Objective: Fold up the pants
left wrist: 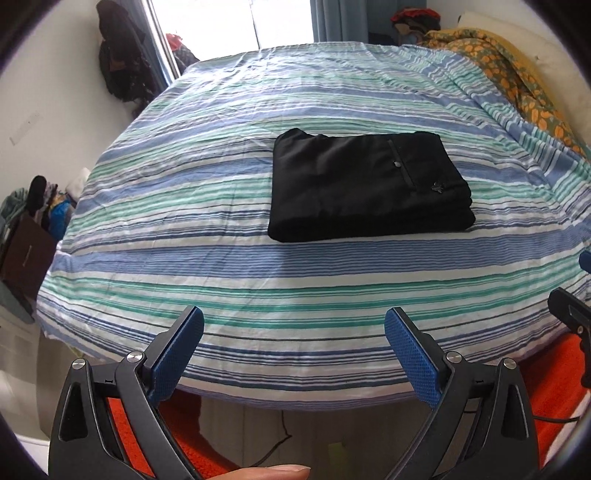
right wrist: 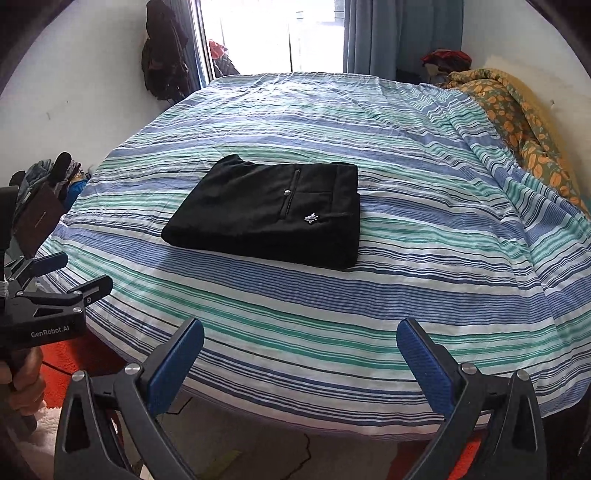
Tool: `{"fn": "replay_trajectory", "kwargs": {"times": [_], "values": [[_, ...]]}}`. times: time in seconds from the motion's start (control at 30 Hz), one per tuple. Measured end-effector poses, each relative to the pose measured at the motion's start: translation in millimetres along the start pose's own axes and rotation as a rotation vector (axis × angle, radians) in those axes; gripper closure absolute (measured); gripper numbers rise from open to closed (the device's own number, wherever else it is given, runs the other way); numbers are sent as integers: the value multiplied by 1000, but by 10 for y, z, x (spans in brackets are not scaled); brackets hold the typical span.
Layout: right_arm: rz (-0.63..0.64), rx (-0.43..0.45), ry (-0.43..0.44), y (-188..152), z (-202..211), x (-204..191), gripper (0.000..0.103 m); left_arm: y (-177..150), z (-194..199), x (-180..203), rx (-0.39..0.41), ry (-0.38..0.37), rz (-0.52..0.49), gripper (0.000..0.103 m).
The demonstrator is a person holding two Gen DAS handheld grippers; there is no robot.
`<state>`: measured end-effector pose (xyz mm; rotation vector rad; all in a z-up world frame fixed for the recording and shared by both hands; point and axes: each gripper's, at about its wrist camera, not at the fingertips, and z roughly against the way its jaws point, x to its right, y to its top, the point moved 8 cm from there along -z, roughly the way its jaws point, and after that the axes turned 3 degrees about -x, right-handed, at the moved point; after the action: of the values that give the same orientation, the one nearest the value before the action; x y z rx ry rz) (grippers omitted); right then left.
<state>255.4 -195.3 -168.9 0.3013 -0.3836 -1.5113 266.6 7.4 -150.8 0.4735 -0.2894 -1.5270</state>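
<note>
A bed with a striped blue, green and white sheet [right wrist: 369,314] fills the room. A flowered orange blanket [right wrist: 517,122] lies bunched along its far right side. Dark clothes [right wrist: 162,55] hang beside the bright window [right wrist: 277,37].

A bed [right wrist: 424,258] fills most of the room, covered by a wrinkled sheet striped in blue, green and white. Behind its far edge a bright window [right wrist: 277,37] lets in strong daylight, with a grey-blue curtain [right wrist: 388,33] hanging to the window's right. Left of the bed the wall [right wrist: 81,92] is plain white, and dark clothes [right wrist: 164,51] hang on it near the window frame. Along the bed's right side lies a bunched quilt [right wrist: 524,122] with an orange and green flower print. At the bed's left edge sits a heap of mixed belongings [right wrist: 48,192]. Below the bed's near edge show an orange rug [left wrist: 554,373] and pale floor [right wrist: 240,435].
</note>
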Motion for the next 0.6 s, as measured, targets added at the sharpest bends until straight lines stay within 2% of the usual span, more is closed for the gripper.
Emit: {"fn": "replay_trajectory", "kwargs": {"times": [0.23,0.6], "values": [[52,-23,-25,-44,13,-84,0,1,19,7,-39,-32,15,4],[23,-31,-8,-49,-21,-70,0,-34,-8,42,-41,-2,-5,4]]}}
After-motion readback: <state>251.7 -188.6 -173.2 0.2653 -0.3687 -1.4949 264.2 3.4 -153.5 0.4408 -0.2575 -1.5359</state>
